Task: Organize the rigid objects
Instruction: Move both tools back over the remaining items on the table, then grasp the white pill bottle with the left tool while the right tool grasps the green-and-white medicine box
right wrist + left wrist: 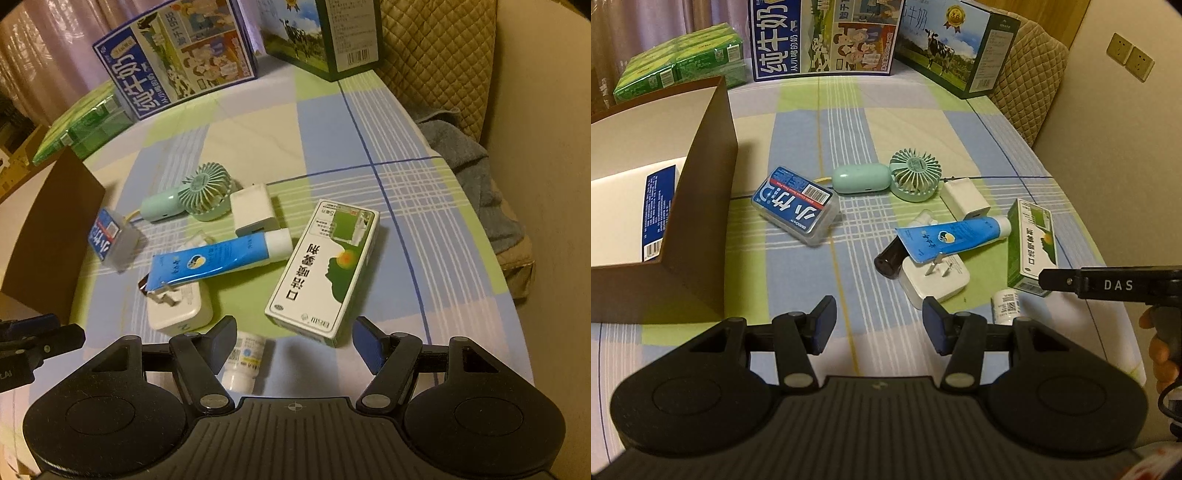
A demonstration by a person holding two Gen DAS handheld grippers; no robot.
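Right wrist view shows my right gripper [294, 343] released and empty above the green medicine box [325, 269], whose near end overhangs a small white bottle [243, 360] that closing could knock away.

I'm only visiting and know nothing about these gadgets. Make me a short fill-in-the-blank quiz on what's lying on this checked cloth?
1. The blue tube has a ____ cap.
2. The tube's flat end rests on a white plug with ____ metal prongs.
3. The small hand fan is pale ____.
4. Both the left gripper and the right gripper hold ____.

Missing words: white; two; green; nothing
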